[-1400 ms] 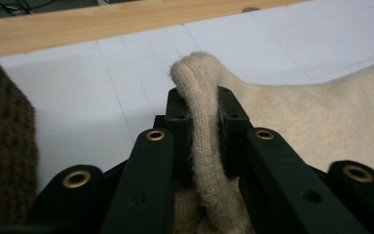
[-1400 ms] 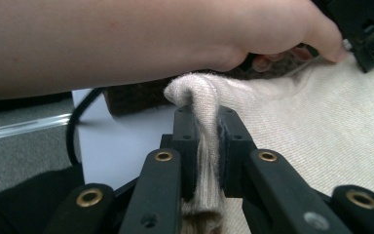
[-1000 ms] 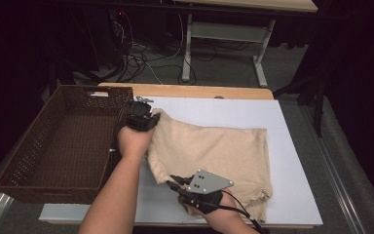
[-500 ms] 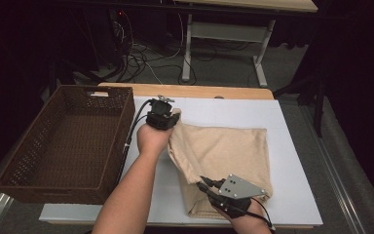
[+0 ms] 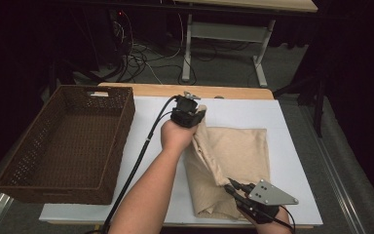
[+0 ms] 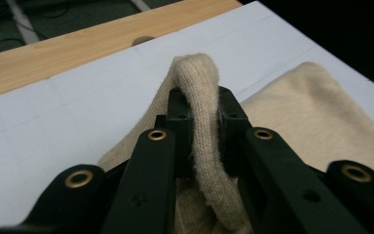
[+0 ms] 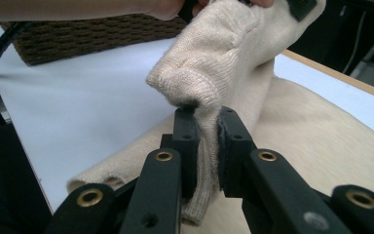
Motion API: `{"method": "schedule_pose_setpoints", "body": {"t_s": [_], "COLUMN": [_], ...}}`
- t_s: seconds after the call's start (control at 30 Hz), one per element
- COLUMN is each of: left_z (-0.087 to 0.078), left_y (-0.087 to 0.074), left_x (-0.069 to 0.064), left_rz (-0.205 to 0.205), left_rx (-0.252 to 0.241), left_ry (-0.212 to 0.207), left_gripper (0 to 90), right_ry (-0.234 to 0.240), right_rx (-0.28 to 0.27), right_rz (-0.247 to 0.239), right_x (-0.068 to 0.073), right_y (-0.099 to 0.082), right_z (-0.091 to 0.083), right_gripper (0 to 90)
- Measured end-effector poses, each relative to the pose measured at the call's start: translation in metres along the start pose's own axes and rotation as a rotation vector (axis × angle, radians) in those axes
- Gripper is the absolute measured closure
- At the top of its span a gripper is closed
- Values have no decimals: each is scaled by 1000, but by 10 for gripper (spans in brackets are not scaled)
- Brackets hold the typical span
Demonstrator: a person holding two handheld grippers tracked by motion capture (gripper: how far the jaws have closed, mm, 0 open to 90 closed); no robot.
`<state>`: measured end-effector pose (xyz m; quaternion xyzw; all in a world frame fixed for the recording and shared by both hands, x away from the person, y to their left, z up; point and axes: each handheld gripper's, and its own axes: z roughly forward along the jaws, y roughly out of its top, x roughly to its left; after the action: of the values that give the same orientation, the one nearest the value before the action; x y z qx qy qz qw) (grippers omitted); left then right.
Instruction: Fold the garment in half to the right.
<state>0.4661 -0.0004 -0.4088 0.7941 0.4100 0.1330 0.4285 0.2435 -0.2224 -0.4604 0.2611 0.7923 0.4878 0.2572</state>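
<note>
From the high view, a beige knit sweater lies on the right half of the white worktop, its left edge lifted mid-fold. Left gripper is clamped on a far-edge fold; right gripper pinches the near-edge fold. Next, I judge: carry both across, lay flat, release.

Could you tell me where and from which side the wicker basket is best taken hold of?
Grip the wicker basket at its near right rim, coming from above: the top is open, and that thin upright wall stands beside bare white table.
</note>
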Motion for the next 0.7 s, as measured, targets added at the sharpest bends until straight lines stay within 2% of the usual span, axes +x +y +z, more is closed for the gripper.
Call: {"method": "schedule_pose_setpoints", "body": {"t_s": [0.07,0.13,0.4,0.53,0.63,0.7], "left_z": [9,19,54,69,79,83], "left_y": [7,11,14,12,9,6], "left_x": [-12,-21,-51,-57,-58,-59], "left_rz": [30,42,45,5,1,-3], "left_rx": [2,2,13,12,28,37], "left_ry": [-12,-23,-72,-101,-98,-97], "left_gripper": [776,776,775,772,772,768], "right_ry": [-20,-36,-95,-125,-138,-136], "right_rx": [0,2,30,52,66,82], "right_rz": [3,14,44,72,90,85], "right_x": [-2,-6,-23,-33,-38,-38], "right_y": [-5,-10,-29,-44,-53,-57], "right_z": [-8,-15,-38,-47,-48,-46], "right_gripper": [819,819,819,819,819,819]}}
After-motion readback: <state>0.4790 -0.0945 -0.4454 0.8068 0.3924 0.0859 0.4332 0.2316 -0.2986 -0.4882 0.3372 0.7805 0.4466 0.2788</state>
